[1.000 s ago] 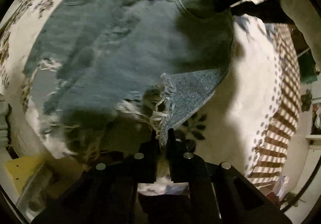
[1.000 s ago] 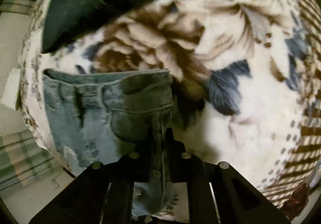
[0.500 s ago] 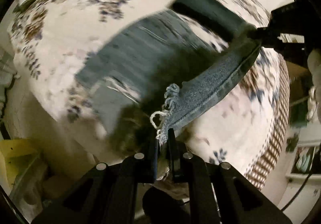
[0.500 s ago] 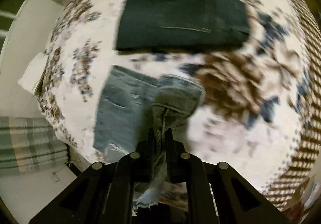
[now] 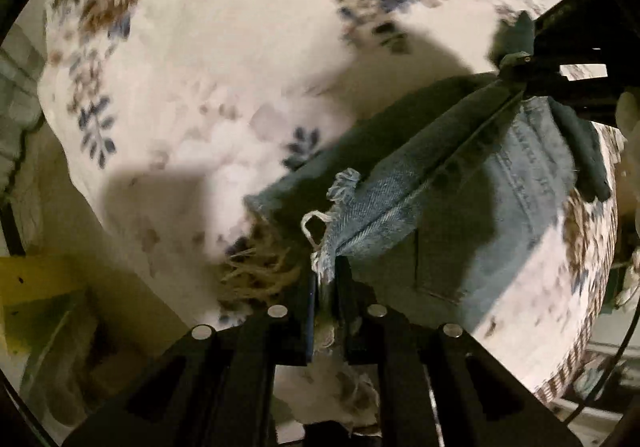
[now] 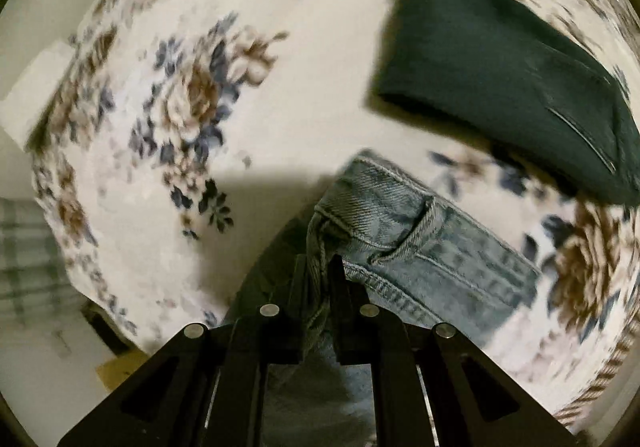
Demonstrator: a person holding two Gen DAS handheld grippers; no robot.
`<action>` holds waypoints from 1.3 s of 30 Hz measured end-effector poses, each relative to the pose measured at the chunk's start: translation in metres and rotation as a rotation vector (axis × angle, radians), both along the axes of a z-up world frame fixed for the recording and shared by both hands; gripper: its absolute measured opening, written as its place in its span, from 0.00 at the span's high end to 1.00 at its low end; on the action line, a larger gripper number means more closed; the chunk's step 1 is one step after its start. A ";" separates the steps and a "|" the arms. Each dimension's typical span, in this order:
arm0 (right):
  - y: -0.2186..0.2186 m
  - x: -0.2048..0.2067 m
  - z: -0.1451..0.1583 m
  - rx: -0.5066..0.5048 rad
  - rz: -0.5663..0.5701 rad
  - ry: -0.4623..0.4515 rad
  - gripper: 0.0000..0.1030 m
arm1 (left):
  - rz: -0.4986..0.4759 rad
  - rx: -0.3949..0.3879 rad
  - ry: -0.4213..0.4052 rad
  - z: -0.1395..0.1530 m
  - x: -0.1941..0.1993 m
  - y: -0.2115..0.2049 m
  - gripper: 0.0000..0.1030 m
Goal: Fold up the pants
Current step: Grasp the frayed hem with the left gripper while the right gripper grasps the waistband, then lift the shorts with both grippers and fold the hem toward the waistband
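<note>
The left tool point(image 5: 327, 279) is clenched on the frayed hem of the denim shorts point(image 5: 400, 183), and the right tool point(image 6: 320, 271) is clenched on their waistband edge. The shorts hang stretched between the two tools above a floral blanket point(image 5: 224, 59).

Only the left wrist view shows the shorts along their length: a taut fold line runs from the frayed hem up to the right tool point(image 5: 520, 67) at the upper right, with a lower layer of denim sagging onto the blanket. Loose tan fringe point(image 5: 256, 271) shows just left of the left tool. A yellow object point(image 5: 36, 279) sits at the lower left edge, too cut off to identify.

Only the right wrist view shows the waistband and a belt loop point(image 6: 416, 231) clearly, and a folded dark green garment point(image 6: 500, 79) lying flat on the blanket, apart from the shorts. In the left view that garment is only a dark sliver at the top right rim.

Both views are motion-blurred, so the blanket's pattern is smeared. Where the denim touches the blanket is partly in shadow.
</note>
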State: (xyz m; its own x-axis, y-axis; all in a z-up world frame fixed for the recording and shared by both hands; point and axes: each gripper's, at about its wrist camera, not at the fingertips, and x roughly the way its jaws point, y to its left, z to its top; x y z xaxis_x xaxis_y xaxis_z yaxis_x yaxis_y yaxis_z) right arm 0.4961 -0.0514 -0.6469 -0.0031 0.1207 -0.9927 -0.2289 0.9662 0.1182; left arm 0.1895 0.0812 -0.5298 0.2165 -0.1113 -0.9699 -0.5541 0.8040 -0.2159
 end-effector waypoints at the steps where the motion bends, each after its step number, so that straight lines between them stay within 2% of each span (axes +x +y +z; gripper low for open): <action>1: 0.010 0.002 -0.010 -0.030 0.010 0.005 0.90 | 0.010 -0.020 0.002 -0.005 0.000 0.005 0.90; 4: 0.021 0.008 -0.030 -0.058 0.011 0.043 0.82 | 0.049 -0.076 -0.008 -0.014 -0.003 0.019 0.90; 6: 0.022 0.010 -0.032 -0.018 -0.003 0.074 0.59 | 0.075 -0.068 -0.047 -0.007 -0.007 0.029 0.86; 8: 0.016 0.007 -0.025 0.041 -0.014 0.103 0.45 | 0.103 -0.057 -0.082 0.003 -0.011 0.037 0.73; 9: 0.010 0.004 -0.019 0.063 -0.020 0.112 0.37 | 0.122 -0.069 -0.109 0.010 -0.014 0.043 0.56; 10: 0.003 0.000 -0.012 0.079 -0.021 0.114 0.34 | 0.140 -0.073 -0.116 0.013 -0.017 0.047 0.38; 11: -0.003 -0.003 -0.006 0.088 -0.023 0.110 0.27 | 0.165 -0.078 -0.126 0.018 -0.022 0.051 0.33; 14: -0.036 -0.016 0.016 0.101 -0.035 0.089 0.10 | 0.225 -0.075 -0.143 0.029 -0.041 0.050 0.31; 17: -0.074 -0.027 0.031 0.116 -0.053 0.088 0.08 | 0.297 -0.091 -0.118 0.029 -0.065 0.037 0.31; 20: -0.110 -0.034 0.032 0.114 -0.043 0.092 0.08 | 0.334 -0.119 -0.066 0.017 -0.079 0.005 0.31; 25: -0.165 -0.041 0.008 0.136 -0.031 0.153 0.08 | 0.473 -0.262 -0.009 -0.001 -0.095 -0.054 0.31; 27: -0.178 -0.042 -0.001 0.160 -0.014 0.162 0.08 | 0.563 -0.359 0.001 -0.010 -0.101 -0.077 0.31; 31: -0.195 -0.041 -0.017 0.211 0.033 0.185 0.08 | 0.853 -0.615 -0.017 -0.034 -0.116 -0.117 0.32; 33: -0.200 -0.041 -0.026 0.229 0.063 0.198 0.08 | 0.970 -0.690 -0.039 -0.046 -0.119 -0.131 0.32; 39: -0.207 -0.032 -0.050 0.295 0.062 0.225 0.08 | 1.196 -0.732 -0.136 -0.081 -0.112 -0.129 0.33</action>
